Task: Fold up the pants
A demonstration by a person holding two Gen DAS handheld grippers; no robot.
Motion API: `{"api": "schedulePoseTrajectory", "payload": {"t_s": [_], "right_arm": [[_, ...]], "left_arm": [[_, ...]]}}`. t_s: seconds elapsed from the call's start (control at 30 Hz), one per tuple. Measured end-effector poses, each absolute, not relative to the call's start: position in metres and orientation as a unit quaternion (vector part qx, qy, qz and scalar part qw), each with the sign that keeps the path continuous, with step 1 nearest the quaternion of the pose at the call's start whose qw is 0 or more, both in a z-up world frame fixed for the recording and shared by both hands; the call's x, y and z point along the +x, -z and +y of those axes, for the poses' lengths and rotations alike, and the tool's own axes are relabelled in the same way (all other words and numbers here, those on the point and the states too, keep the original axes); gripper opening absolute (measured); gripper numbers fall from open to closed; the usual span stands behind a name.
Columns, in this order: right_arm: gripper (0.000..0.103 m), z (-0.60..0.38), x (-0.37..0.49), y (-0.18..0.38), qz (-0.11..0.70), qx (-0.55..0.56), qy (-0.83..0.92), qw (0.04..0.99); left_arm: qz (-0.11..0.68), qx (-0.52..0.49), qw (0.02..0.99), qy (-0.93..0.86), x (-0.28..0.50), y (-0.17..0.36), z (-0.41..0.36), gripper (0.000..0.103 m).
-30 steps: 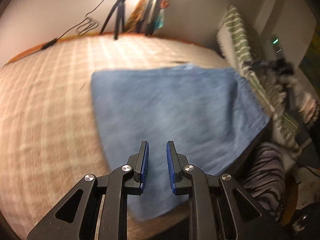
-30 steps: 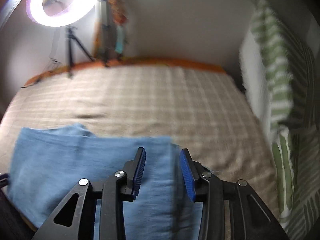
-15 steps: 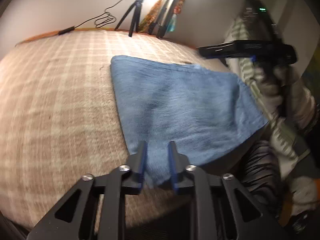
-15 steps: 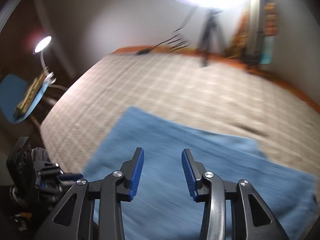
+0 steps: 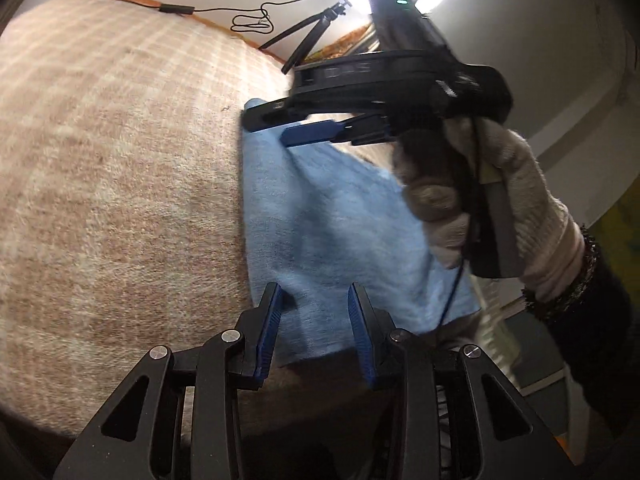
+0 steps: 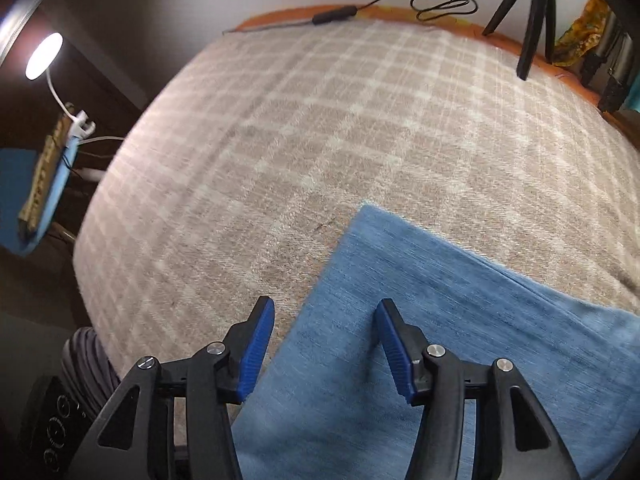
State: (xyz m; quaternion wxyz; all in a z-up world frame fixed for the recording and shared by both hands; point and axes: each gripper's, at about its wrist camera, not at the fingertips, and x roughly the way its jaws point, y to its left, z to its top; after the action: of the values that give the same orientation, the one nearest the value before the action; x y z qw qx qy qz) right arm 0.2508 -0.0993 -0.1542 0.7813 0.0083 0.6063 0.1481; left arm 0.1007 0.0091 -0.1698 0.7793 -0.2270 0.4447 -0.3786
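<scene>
Pants (image 5: 340, 232): blue, already folded into a flat rectangle, lying on the bed (image 5: 120, 160) near its front edge, over a beige checked blanket. One short end hangs close to the bed's edge; the other end reaches further onto the blanket.

Left tool (image 5: 314, 320): pads apart, low over the near corner of the pants. Cloth lies under and between the pads, but they do not press on it. Nothing gripped.

Right tool (image 6: 324, 344): jaws opening at this moment, pointing steeply down over the far corner of the same long edge. In its own view the edge of the pants runs between the pads, one pad over the blanket, one over the cloth. No pinch yet. A gloved hand (image 5: 480, 208) carries it, seen from the left camera.

Step in hand, as I judge it: both tools are being set on the two corners of one side, ready for another fold. The fold itself is not begun.

Next move likely calls for: both tools lowered until a pad slides under the edge, all layers caught together, then closed firmly. After that, the two corners lifted evenly and carried across to meet the opposite side.

Risk: catching only the top layer would pull the stack apart.

Tripod (image 6: 532, 20) and cable at the far wall, well apart from the work.
</scene>
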Motion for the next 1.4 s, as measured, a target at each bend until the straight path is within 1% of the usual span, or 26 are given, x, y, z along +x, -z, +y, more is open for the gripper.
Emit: {"api": "schedulePoseTrajectory", "payload": {"t_s": [0.07, 0.1, 0.23, 0.27, 0.3, 0.37, 0.4, 0.43, 0.47, 0.5, 0.53, 0.7, 0.8, 0.87, 0.9, 0.93, 0.97, 1.0, 1.03, 1.07, 1.1, 1.13, 1.17, 1.27, 1.4], "right_arm": [[0.058, -0.086, 0.254, 0.158, 0.619, -0.011, -0.139, 0.773], [0.062, -0.08, 0.256, 0.16, 0.626, -0.021, -0.136, 0.768], [0.063, -0.053, 0.26, 0.172, 0.648, -0.094, -0.109, 0.748], [0.061, -0.049, 0.26, 0.175, 0.65, -0.109, -0.105, 0.745], [0.056, -0.045, 0.26, 0.177, 0.649, -0.12, -0.1, 0.745], [0.042, -0.043, 0.259, 0.177, 0.644, -0.132, -0.09, 0.748], [0.025, -0.043, 0.26, 0.176, 0.642, -0.133, -0.087, 0.75], [0.016, -0.048, 0.262, 0.174, 0.641, -0.123, -0.086, 0.753], [0.01, -0.053, 0.263, 0.172, 0.642, -0.103, -0.09, 0.754], [0.005, -0.06, 0.265, 0.169, 0.643, -0.076, -0.095, 0.756], [0.003, -0.067, 0.265, 0.166, 0.64, -0.056, -0.099, 0.76], [0.0, -0.086, 0.257, 0.15, 0.616, -0.018, -0.115, 0.779], [0.0, -0.096, 0.249, 0.139, 0.603, -0.004, -0.119, 0.789], [0.0, -0.103, 0.245, 0.13, 0.596, 0.007, -0.121, 0.794], [0.0, -0.105, 0.25, 0.125, 0.594, 0.011, -0.121, 0.795], [0.0, -0.107, 0.252, 0.122, 0.591, 0.014, -0.122, 0.797], [0.0, -0.11, 0.251, 0.119, 0.59, 0.014, -0.122, 0.798], [0.0, -0.11, 0.25, 0.118, 0.59, 0.013, -0.125, 0.797], [0.006, -0.102, 0.254, 0.122, 0.592, 0.011, -0.128, 0.796], [0.008, -0.101, 0.254, 0.121, 0.593, 0.009, -0.13, 0.794], [0.017, -0.1, 0.254, 0.121, 0.599, 0.003, -0.128, 0.791], [0.04, -0.095, 0.256, 0.12, 0.603, -0.001, -0.127, 0.788], [0.045, -0.094, 0.256, 0.119, 0.603, -0.006, -0.124, 0.788], [0.046, -0.085, 0.255, 0.12, 0.609, -0.032, -0.121, 0.783], [0.048, -0.069, 0.256, 0.134, 0.63, -0.072, -0.109, 0.766]], "left_arm": [[0.435, -0.231, 0.778, 0.39, 0.096, 0.165, 0.008, 0.03], [0.427, -0.223, 0.78, 0.399, 0.093, 0.161, 0.004, 0.03], [0.408, -0.177, 0.8, 0.403, 0.081, 0.145, -0.008, 0.03], [0.404, -0.17, 0.807, 0.395, 0.078, 0.142, -0.006, 0.03], [0.403, -0.168, 0.811, 0.389, 0.077, 0.14, -0.004, 0.033], [0.405, -0.168, 0.818, 0.372, 0.077, 0.139, 0.004, 0.034], [0.409, -0.17, 0.818, 0.366, 0.079, 0.141, 0.008, 0.037], [0.416, -0.174, 0.818, 0.359, 0.082, 0.143, 0.011, 0.043], [0.426, -0.181, 0.815, 0.349, 0.086, 0.146, 0.012, 0.046], [0.435, -0.19, 0.811, 0.342, 0.091, 0.151, 0.013, 0.046], [0.442, -0.198, 0.806, 0.339, 0.096, 0.154, 0.013, 0.046], [0.469, -0.227, 0.782, 0.341, 0.11, 0.169, 0.001, 0.046], [0.468, -0.229, 0.774, 0.359, 0.111, 0.171, -0.008, 0.046], [0.46, -0.23, 0.776, 0.366, 0.108, 0.169, -0.011, 0.043], [0.452, -0.231, 0.778, 0.369, 0.106, 0.167, -0.012, 0.036], [0.446, -0.23, 0.782, 0.37, 0.105, 0.166, -0.014, 0.023], [0.441, -0.231, 0.784, 0.371, 0.105, 0.165, -0.014, 0.019], [0.434, -0.233, 0.787, 0.371, 0.104, 0.163, -0.014, 0.019], [0.43, -0.232, 0.79, 0.372, 0.105, 0.16, -0.014, 0.018], [0.422, -0.226, 0.795, 0.373, 0.102, 0.156, -0.015, 0.017], [0.415, -0.218, 0.8, 0.374, 0.1, 0.153, -0.015, 0.017], [0.409, -0.209, 0.806, 0.374, 0.099, 0.149, -0.017, 0.016], [0.404, -0.208, 0.807, 0.376, 0.098, 0.146, -0.018, 0.016], [0.394, -0.203, 0.814, 0.377, 0.097, 0.141, -0.024, 0.016], [0.381, -0.187, 0.821, 0.381, 0.093, 0.133, -0.031, 0.016]]}}
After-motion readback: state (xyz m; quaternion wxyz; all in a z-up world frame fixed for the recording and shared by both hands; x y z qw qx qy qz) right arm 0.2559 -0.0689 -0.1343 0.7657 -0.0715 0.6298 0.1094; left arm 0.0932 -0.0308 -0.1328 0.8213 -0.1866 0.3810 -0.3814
